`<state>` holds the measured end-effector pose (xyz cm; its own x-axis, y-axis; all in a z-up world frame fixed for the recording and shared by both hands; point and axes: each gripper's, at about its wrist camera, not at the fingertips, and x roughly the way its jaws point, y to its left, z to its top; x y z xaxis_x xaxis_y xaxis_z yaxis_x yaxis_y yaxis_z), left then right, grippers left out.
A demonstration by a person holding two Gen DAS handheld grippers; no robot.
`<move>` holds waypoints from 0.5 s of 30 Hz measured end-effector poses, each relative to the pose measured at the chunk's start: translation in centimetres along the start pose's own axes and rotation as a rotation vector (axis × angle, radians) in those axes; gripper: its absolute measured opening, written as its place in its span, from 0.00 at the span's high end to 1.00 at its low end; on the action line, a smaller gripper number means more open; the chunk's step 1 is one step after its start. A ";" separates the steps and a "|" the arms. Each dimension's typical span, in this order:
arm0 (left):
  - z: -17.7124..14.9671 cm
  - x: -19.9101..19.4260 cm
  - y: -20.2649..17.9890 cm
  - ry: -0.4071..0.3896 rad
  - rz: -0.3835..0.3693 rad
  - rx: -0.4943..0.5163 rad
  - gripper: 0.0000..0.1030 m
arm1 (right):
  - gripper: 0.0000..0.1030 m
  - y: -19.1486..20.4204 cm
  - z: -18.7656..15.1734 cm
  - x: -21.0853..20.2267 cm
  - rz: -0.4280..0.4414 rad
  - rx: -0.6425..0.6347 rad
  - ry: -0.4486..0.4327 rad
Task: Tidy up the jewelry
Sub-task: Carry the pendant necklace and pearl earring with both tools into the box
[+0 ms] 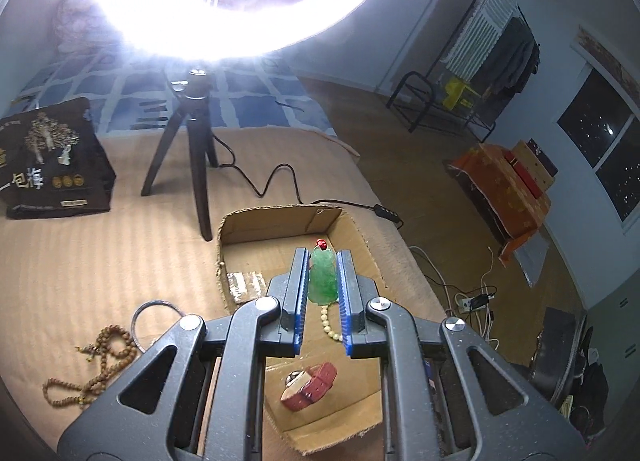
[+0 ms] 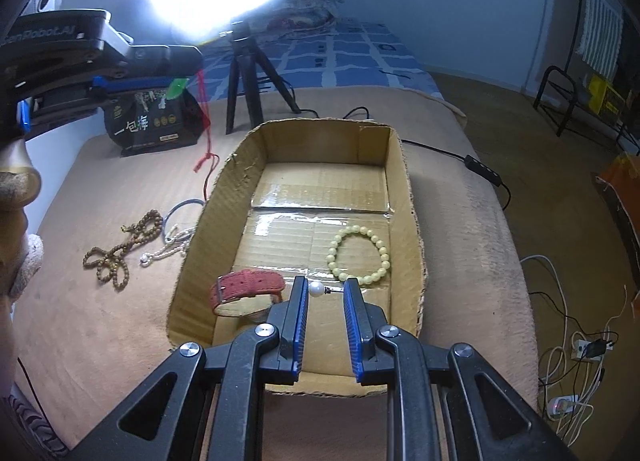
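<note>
My left gripper [image 1: 323, 261] is shut on a green jade pendant [image 1: 322, 278] with a red knot, held above the cardboard box [image 1: 256, 221]. In the right wrist view the left gripper [image 2: 176, 87] is at upper left, the pendant's red cord [image 2: 206, 129] hanging down to the mat. My right gripper [image 2: 327, 286] is open over the box's near end, with a pearl pin [image 2: 317, 288] between its fingers, against the left one. In the box [image 2: 396, 189] lie a red watch [image 2: 248, 288] and a yellow bead bracelet [image 2: 359, 257].
On the tan mat left of the box lie a brown bead string [image 2: 120, 251], a silver bangle [image 2: 182, 209] and a pearl chain [image 2: 168, 249]. A ring light on a tripod [image 2: 244, 77] and a dark bag [image 2: 150, 121] stand behind. Cables run at right.
</note>
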<state>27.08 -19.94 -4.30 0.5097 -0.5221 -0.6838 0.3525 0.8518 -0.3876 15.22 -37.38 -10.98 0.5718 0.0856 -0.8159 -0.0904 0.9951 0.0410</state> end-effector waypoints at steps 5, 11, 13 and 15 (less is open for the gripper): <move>0.8 1.7 -0.2 0.009 -0.007 -0.002 0.88 | 0.84 -0.6 0.1 0.5 -0.004 0.007 0.003; 1.2 3.9 -0.2 0.035 -0.023 -0.006 0.88 | 0.84 -1.3 0.1 1.1 -0.010 0.018 0.007; 1.3 4.6 -0.1 0.042 -0.027 -0.003 0.88 | 0.84 -1.4 0.2 1.3 -0.010 0.019 0.009; 1.4 5.1 -0.1 0.049 -0.028 -0.001 0.88 | 0.84 -1.5 0.2 1.4 -0.011 0.020 0.010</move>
<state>30.71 -22.76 -6.90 0.4602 -0.5434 -0.7021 0.3656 0.8366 -0.4078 16.35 -38.76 -12.08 0.5641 0.0743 -0.8223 -0.0678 0.9967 0.0436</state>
